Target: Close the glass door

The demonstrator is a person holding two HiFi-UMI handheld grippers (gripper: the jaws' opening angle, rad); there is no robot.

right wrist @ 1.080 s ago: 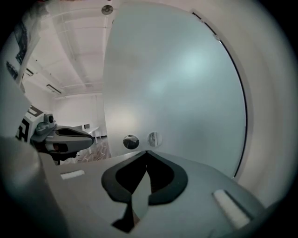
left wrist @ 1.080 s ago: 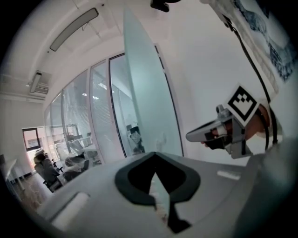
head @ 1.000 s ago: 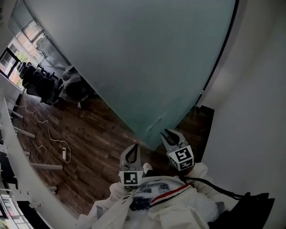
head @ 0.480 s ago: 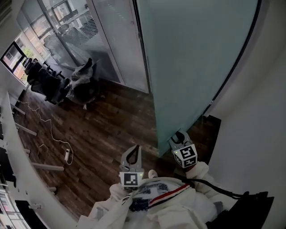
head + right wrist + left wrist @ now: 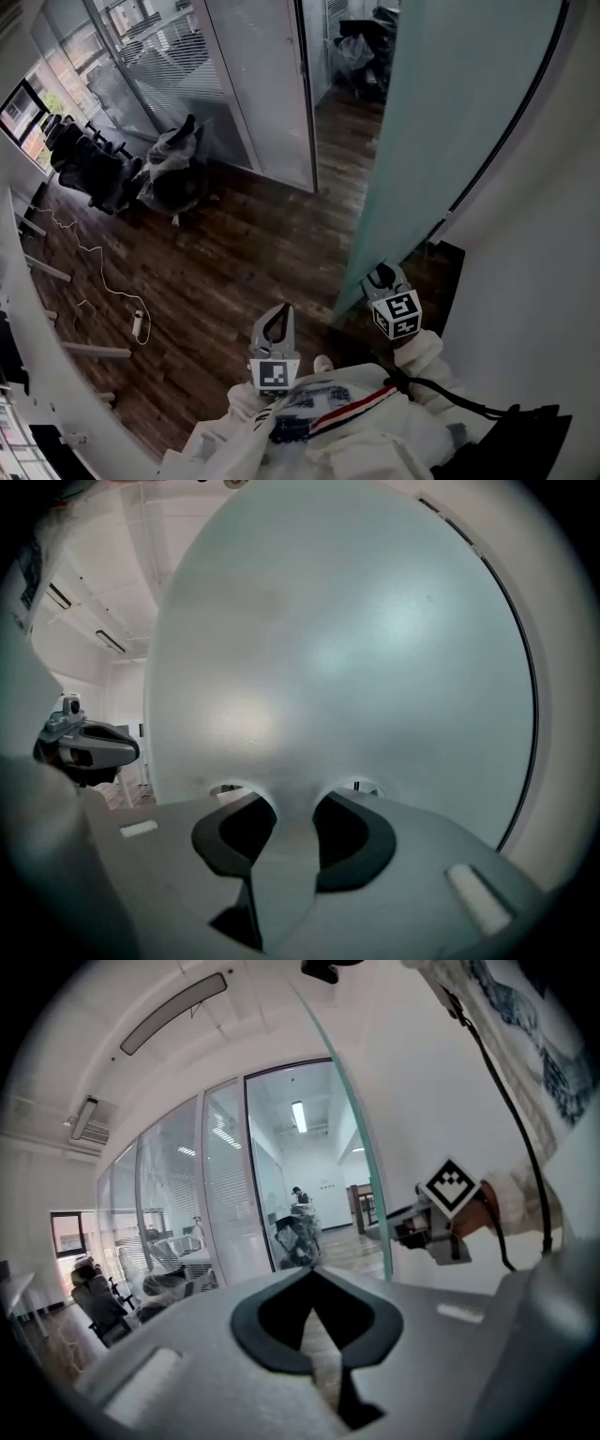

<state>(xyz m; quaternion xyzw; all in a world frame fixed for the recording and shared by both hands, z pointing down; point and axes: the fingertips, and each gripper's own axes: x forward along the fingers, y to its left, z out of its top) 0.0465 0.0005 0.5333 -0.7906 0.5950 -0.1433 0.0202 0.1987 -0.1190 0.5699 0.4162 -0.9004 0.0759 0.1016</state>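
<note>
Seen from above, a tall frosted pale-green glass door [image 5: 450,122] runs from the upper right down to a lower corner just ahead of the person. It stands ajar, with a gap of dark wood plank floor [image 5: 244,253] between its free edge and a white-framed glass partition wall [image 5: 253,84].

The right claw [image 5: 380,274] is at the door's lower corner. In the right gripper view the door [image 5: 356,649] fills almost everything. The right claw [image 5: 286,803] has its jaws spread apart and gripping nothing, their tips right at the frosted face and seemingly touching it.

The left claw [image 5: 276,323] is held over the floor, near the door's corner and apart from it. In the left gripper view, the left claw [image 5: 314,1279] is closed tip to tip with nothing between, and the door [image 5: 361,1166] shows edge-on.

A row of black office chairs [image 5: 89,169] stands at the far left, well apart from the door.
</note>
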